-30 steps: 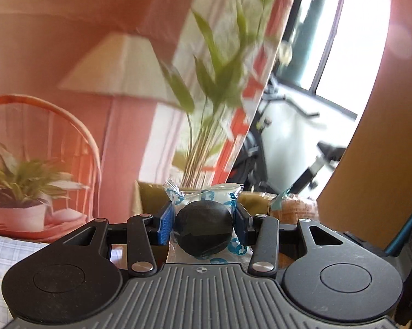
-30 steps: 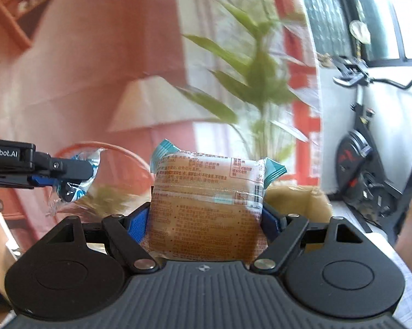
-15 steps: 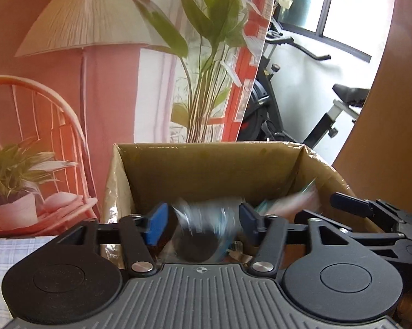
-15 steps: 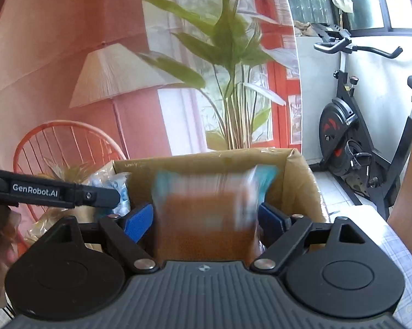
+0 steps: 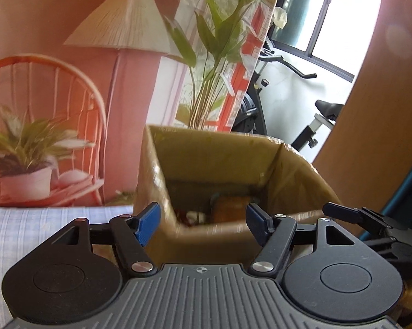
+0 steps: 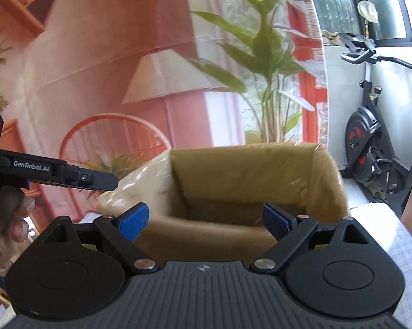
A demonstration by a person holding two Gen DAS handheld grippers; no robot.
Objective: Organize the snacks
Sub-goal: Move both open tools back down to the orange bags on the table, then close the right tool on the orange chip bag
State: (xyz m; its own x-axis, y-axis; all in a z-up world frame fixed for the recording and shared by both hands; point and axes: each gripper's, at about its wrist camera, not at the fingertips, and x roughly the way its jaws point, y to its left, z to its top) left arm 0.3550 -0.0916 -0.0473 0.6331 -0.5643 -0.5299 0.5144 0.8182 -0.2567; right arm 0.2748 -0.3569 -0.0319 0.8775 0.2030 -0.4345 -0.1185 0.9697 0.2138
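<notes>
An open cardboard box stands on the table right in front of both grippers; it also shows in the right wrist view. Wrapped snacks lie at its bottom, partly hidden by the near wall. My left gripper is open and empty at the box's near rim. My right gripper is open and empty at the near rim too. The left gripper's side shows at the left of the right wrist view. The right gripper's finger shows at the right of the left wrist view.
A light checked tablecloth covers the table. A printed backdrop with a lamp, chair and plants hangs behind the box. An exercise bike stands at the right. A brown curved panel rises at the far right.
Both grippers lowered toward the box and opened. The blue-wrapped dark snack left the left gripper and the orange-brown packet left the right gripper; both dropped into the box.
</notes>
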